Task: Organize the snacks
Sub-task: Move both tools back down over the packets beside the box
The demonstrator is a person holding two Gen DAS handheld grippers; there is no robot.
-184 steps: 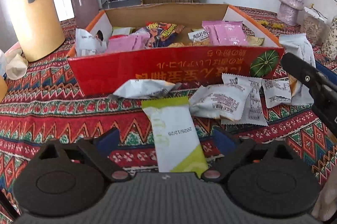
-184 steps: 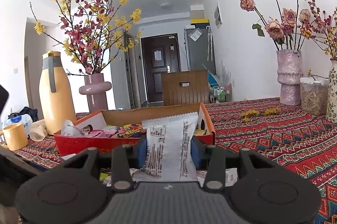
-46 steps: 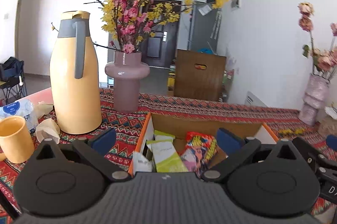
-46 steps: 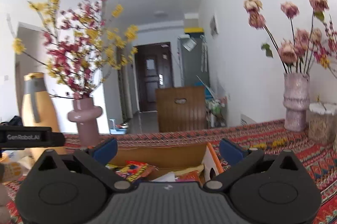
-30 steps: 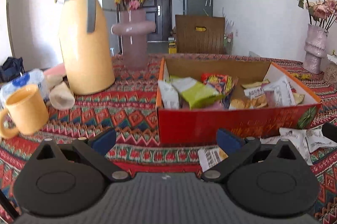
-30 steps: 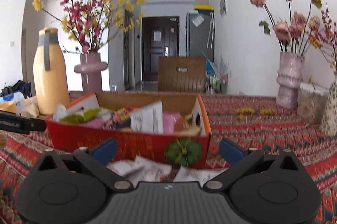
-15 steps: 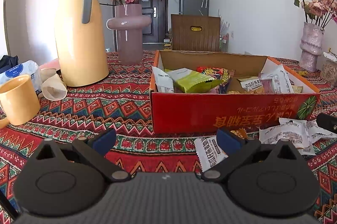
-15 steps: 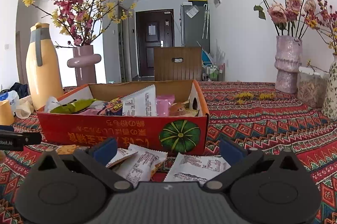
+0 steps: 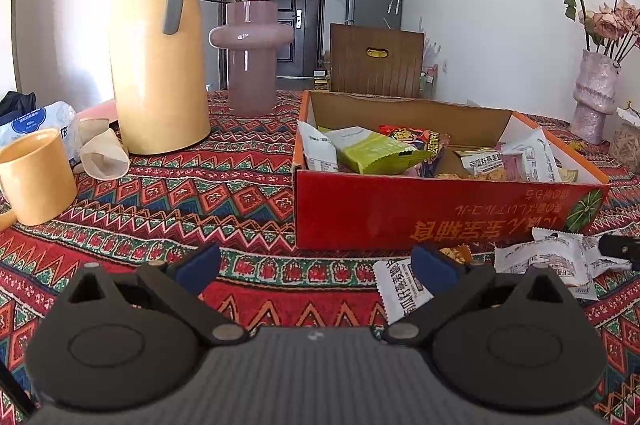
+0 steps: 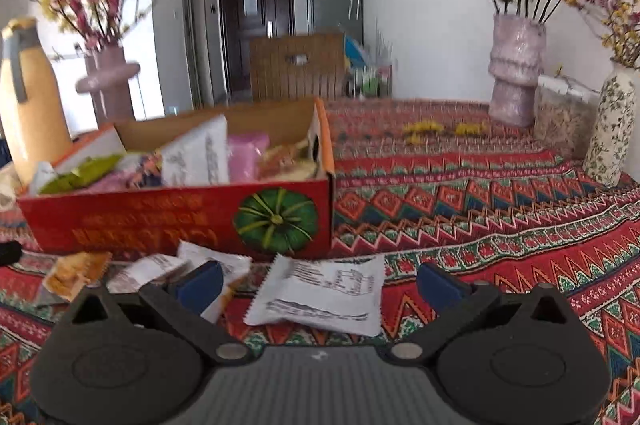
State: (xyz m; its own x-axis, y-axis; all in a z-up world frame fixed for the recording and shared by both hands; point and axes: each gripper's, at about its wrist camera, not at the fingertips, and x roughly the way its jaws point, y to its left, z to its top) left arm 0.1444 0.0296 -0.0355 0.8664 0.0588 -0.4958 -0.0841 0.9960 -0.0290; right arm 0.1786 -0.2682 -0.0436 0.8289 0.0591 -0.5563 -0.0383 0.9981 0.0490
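Both your tools are wide open and hold nothing. The left tool (image 9: 316,263) carried a green-and-white packet a few seconds ago, and the right tool (image 10: 318,283) carried a white one; both now lie in the red cardboard box (image 9: 440,213), so two snacks are already sorted. Since then you have lowered both tools to the table (image 9: 240,193) again, so I judge that the next pick is starting.

Just in front of the right tool lies a white snack packet (image 10: 320,291), between its fingers, and an orange packet (image 10: 74,273) is further left. Beside the right finger of the left tool lies another white packet (image 9: 394,287). These are still outside the box, close to its front wall.

Behind the box, on the patterned red tablecloth, stand a yellow mug (image 9: 34,177), a yellow thermos jug (image 9: 156,65) and a pink vase (image 9: 250,57) with blossom branches. Far behind is a dark door (image 10: 250,25).
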